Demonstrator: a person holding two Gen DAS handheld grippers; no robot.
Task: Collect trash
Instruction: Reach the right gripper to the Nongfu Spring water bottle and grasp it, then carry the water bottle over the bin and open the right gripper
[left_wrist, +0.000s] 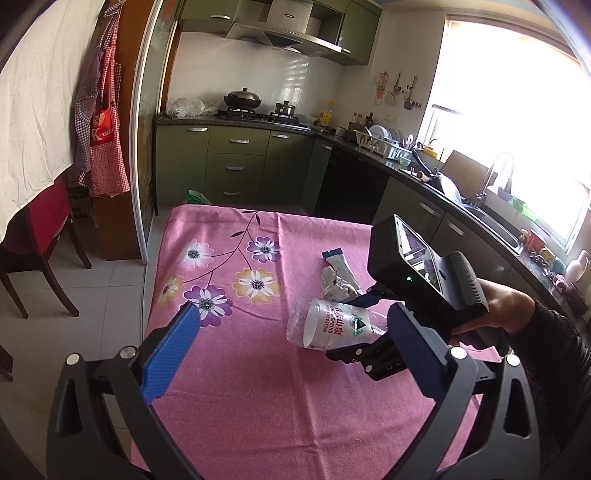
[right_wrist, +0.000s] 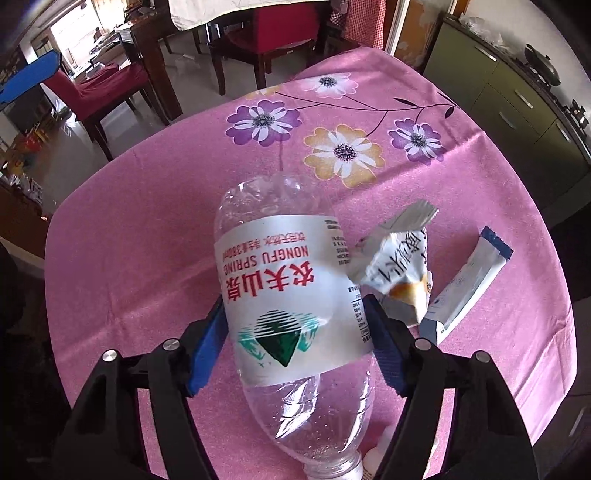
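A clear plastic water bottle (right_wrist: 288, 280) with a white and red label lies on its side on the pink flowered tablecloth (right_wrist: 147, 240). My right gripper (right_wrist: 293, 306) points steeply down over it, and both blue pads touch the label's sides. In the left wrist view the bottle (left_wrist: 332, 325) sits between the right gripper's (left_wrist: 360, 325) fingers, held by a hand (left_wrist: 506, 310). A crumpled white wrapper (right_wrist: 399, 273) lies beside the bottle, then a white sachet with a blue end (right_wrist: 469, 280). My left gripper (left_wrist: 295, 317) hovers near the table's front, open and empty.
Green kitchen cabinets and a dark counter with a sink (left_wrist: 491, 218) run along the far and right sides. Dark wooden chairs with red seats (right_wrist: 107, 92) stand on the tiled floor beyond the table's left edge. A small white object (right_wrist: 373, 458) lies by the bottle's neck.
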